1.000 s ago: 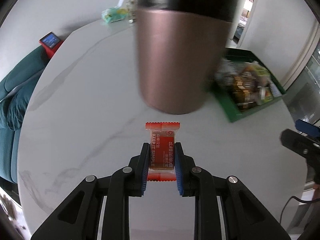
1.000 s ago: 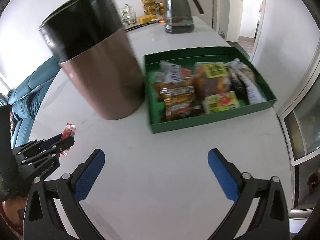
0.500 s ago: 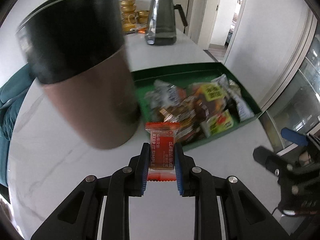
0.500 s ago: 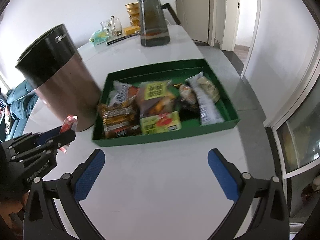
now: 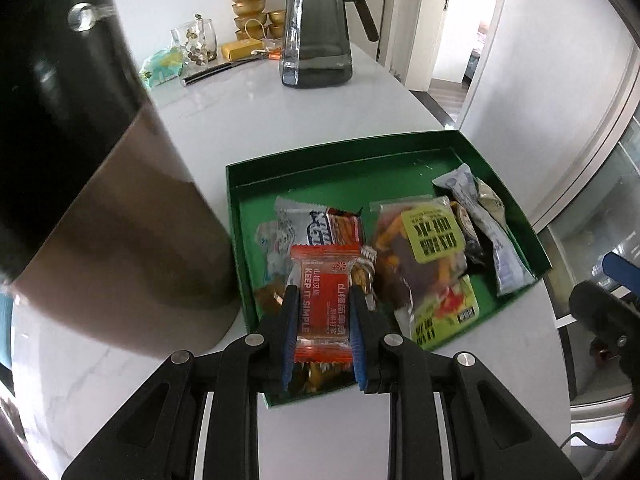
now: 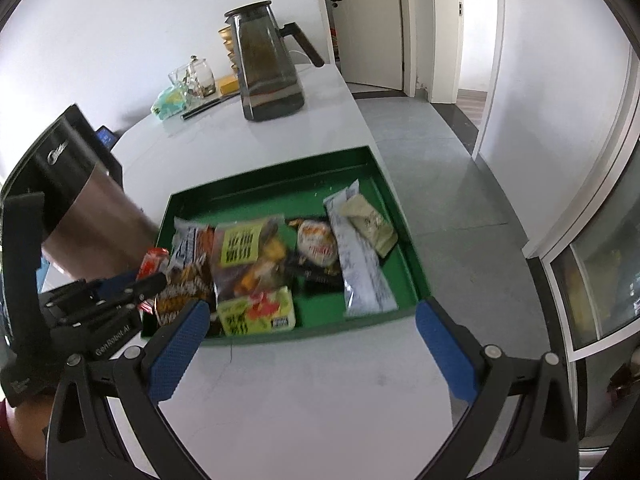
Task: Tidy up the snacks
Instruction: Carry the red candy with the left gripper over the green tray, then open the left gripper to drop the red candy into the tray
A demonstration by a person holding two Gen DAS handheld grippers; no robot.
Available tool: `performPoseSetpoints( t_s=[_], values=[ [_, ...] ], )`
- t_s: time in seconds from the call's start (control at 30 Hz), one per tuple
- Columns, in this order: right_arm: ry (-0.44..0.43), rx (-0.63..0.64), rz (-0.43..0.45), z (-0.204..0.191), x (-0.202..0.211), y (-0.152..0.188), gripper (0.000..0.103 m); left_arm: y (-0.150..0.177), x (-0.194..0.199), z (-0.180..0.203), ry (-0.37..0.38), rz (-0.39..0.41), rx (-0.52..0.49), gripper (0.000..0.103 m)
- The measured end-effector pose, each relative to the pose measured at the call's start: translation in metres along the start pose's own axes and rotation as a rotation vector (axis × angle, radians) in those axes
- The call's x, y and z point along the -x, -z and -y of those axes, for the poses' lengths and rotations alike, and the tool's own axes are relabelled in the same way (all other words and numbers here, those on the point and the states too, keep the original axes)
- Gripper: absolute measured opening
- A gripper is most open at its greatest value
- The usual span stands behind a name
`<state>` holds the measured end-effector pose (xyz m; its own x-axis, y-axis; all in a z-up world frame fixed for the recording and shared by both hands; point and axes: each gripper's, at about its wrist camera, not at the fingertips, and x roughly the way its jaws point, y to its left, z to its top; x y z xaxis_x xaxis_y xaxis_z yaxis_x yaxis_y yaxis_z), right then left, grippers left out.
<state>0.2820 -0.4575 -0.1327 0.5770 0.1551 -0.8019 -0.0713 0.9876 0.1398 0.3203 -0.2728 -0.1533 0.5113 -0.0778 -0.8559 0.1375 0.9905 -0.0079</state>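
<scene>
The left gripper [image 5: 323,322] pinched a red snack packet [image 5: 322,300] at mid-length above the green tray's [image 5: 340,156] near-left corner; light, probably crinkly film. The right gripper [image 6: 310,346] gaped empty.

The red snack packet [image 5: 323,307] clamped in the left gripper [image 5: 323,332] is glossy plastic film with crimped ends. The gripper's fingers [image 5: 289,332] are matt black plastic with ribbed blue pads. Just left of it stands a bin [image 5: 120,216] of brushed bronze metal with a glossy black top. Beyond lies a green tray [image 5: 404,148] with a smooth satin finish, full of shiny wrappers. The worktop [image 5: 240,120] is polished white marble; far ahead sits a smoky, transparent jug [image 5: 316,32].
</scene>
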Motion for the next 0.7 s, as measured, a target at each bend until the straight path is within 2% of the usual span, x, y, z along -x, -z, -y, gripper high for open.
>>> performPoseSetpoints(
  t_s=[0.17, 0.3, 0.47, 0.53, 0.57, 0.6, 0.7],
  values=[
    [0.002, 0.011, -0.003, 0.001, -0.01, -0.012, 0.103, -0.01, -0.013, 0.003, -0.003, -0.012, -0.006, 0.022],
    [0.007, 0.001, -0.006, 0.008, -0.019, -0.018, 0.103, -0.012, -0.015, 0.006, -0.011, -0.003, -0.018, 0.039],
    [0.013, -0.015, -0.008, 0.015, -0.023, -0.02, 0.103, -0.011, -0.017, 0.006, -0.007, -0.011, -0.018, 0.043],
    [0.017, -0.015, -0.009, 0.017, -0.022, -0.02, 0.103, -0.009, -0.017, 0.006, -0.005, -0.018, -0.013, 0.057],
    [0.018, -0.016, -0.009, 0.018, -0.021, -0.019, 0.103, -0.009, -0.018, 0.006, -0.008, -0.023, -0.013, 0.073],
    [0.019, -0.018, -0.01, 0.018, -0.021, -0.019, 0.103, -0.008, -0.018, 0.007, -0.012, -0.026, -0.015, 0.085],
    [0.019, -0.021, -0.009, 0.018, -0.019, -0.017, 0.103, -0.008, -0.017, 0.007, -0.014, -0.021, -0.014, 0.087]
  ],
)
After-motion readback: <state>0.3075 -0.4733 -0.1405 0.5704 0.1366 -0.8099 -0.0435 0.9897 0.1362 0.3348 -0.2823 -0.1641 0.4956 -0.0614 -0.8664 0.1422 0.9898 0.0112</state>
